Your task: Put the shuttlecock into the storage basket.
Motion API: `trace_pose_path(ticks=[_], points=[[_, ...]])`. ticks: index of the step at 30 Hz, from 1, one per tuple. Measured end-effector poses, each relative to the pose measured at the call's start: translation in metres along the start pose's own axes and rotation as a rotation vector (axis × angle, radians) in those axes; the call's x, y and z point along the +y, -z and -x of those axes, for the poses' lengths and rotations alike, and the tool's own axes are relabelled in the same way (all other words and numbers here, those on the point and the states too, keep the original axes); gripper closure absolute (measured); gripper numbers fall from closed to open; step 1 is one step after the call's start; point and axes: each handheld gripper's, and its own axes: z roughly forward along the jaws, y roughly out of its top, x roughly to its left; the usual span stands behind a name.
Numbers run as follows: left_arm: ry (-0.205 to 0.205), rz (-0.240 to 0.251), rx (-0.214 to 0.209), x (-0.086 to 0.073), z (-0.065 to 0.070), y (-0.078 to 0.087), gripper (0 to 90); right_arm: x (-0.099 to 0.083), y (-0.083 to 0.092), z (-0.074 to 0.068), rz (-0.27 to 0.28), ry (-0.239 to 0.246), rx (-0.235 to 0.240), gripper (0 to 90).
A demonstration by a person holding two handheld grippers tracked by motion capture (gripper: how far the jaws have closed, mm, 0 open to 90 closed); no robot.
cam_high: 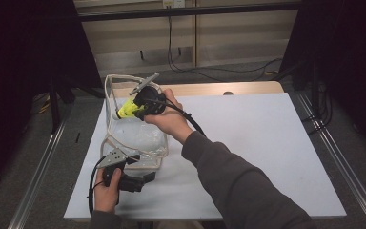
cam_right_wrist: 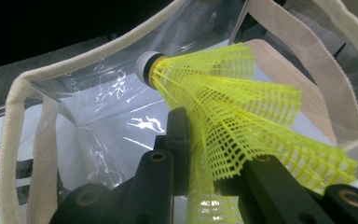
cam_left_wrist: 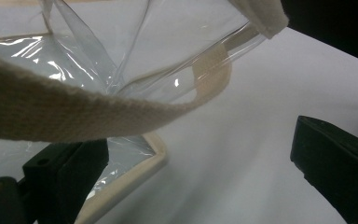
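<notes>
A clear plastic tote bag with cream webbing trim stands at the left of the white table, its mouth held up. My right gripper is at that mouth, shut on a yellow mesh shuttlecock. In the right gripper view the shuttlecock has its skirt pinched between the jaws of the right gripper, with its grey-white cork pointing into the bag. My left gripper rests by the bag's near corner. Its jaws stand open, wide apart, in the left gripper view, where a cream strap hangs across in front.
A wooden board lies along the table's far edge. Metal rails run down both sides, and cables trail over the floor behind. The person's right sleeve crosses the table's near middle.
</notes>
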Motion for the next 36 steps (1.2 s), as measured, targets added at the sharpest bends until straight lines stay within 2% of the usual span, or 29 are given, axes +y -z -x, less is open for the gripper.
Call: trace_pose_path(ticks=[36], points=[[0.002, -0.007, -0.002, -0.001, -0.001, 0.0, 4.1, -0.001, -0.033, -0.005, -0.038, -0.025, 0.018, 79.5]])
